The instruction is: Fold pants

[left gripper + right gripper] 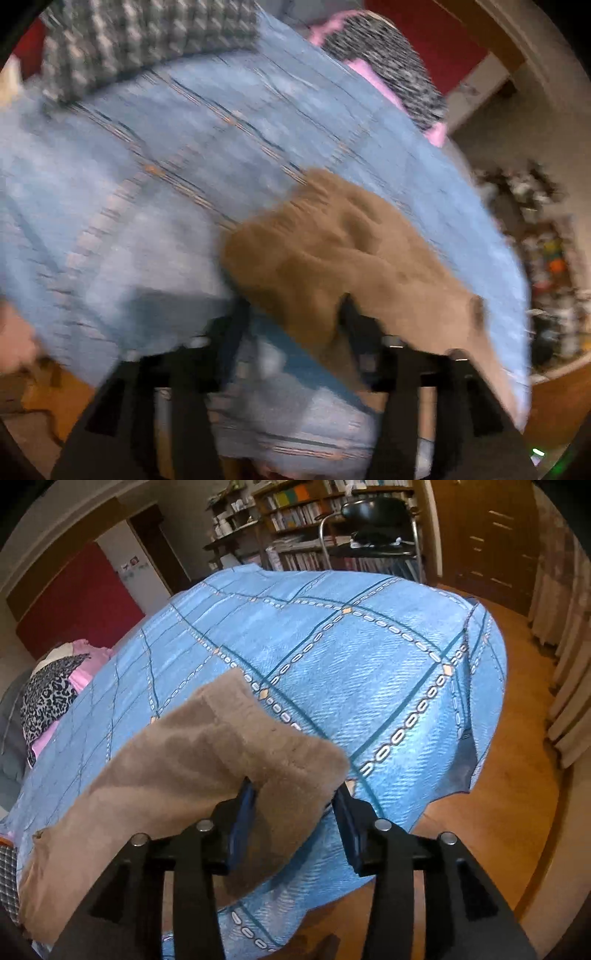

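The tan fleece pants (pixel 332 251) lie on a blue plaid bedspread (pixel 184 155). The left wrist view is blurred by motion. My left gripper (pixel 291 314) is open, with the edge of the pants lying between and over its fingers. In the right wrist view the pants (pixel 192 760) stretch from the lower left to the middle. My right gripper (pixel 293 794) is open, its fingers on either side of one end of the pants, not closed on it.
The bedspread (pixel 369 664) covers the bed to its corner. A leopard-print and pink pillow (pixel 48 698) and a grey knit blanket (pixel 147 40) lie at the head. Wooden floor (pixel 517 775), a black chair (pixel 373 520), bookshelves (pixel 303 513) and curtains (pixel 569 686) surround the bed.
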Tool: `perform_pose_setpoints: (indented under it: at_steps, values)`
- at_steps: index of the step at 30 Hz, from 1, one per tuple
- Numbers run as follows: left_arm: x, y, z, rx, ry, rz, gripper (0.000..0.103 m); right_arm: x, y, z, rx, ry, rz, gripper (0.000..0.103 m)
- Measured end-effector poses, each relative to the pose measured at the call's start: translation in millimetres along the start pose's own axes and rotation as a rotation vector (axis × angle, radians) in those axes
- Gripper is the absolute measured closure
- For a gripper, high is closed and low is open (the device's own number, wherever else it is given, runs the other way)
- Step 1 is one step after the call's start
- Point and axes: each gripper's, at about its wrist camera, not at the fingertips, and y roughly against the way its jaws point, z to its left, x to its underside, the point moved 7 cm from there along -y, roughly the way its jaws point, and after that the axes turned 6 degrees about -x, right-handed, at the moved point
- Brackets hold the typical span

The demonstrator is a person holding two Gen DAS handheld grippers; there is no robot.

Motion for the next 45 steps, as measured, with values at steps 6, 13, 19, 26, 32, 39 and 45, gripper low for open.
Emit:
perform_pose_setpoints:
  at_steps: [6,13,19,26,32,39,45]
  values:
    - [-13.4,16.9,-3.3,-0.11,-0.059,-0.086,0.043,1.7,-4.4,-5.1,-0.037,-0.064,0.009,0.053]
    - [-5.2,20.3,-120.2,-0.04,-0.355,-0.141,0.043,-4.8,3.3,-7.0,-0.006,-0.05,-0.036,0.053]
    - [31.2,1.2,-223.0,0.129,-0.501,-0.085,0.043,-24.0,21.9,-11.5,0.015,-0.064,-0.113,0.049]
    - [70.0,-34.1,-287.7,0.2,-0.592,0.001,0.043,-46.0,10.0,17.2,-0.062,0.014,-0.104,0.049]
    - [89.1,-53.1,-310.9,0.193,-0.622,0.043,0.043,-49.8,-30.4,45.7,-0.096,0.106,-0.019,0.049]
    - [86.6,-78.6,-329.8,0.153,-0.628,0.058,0.043,-57.5,-66.9,50.5,-0.062,0.162,0.046,0.051]
    - [81.5,-100.6,-348.1,0.095,-0.639,0.034,0.043,-59.9,-67.8,60.9,-0.034,0.197,0.008,0.073]
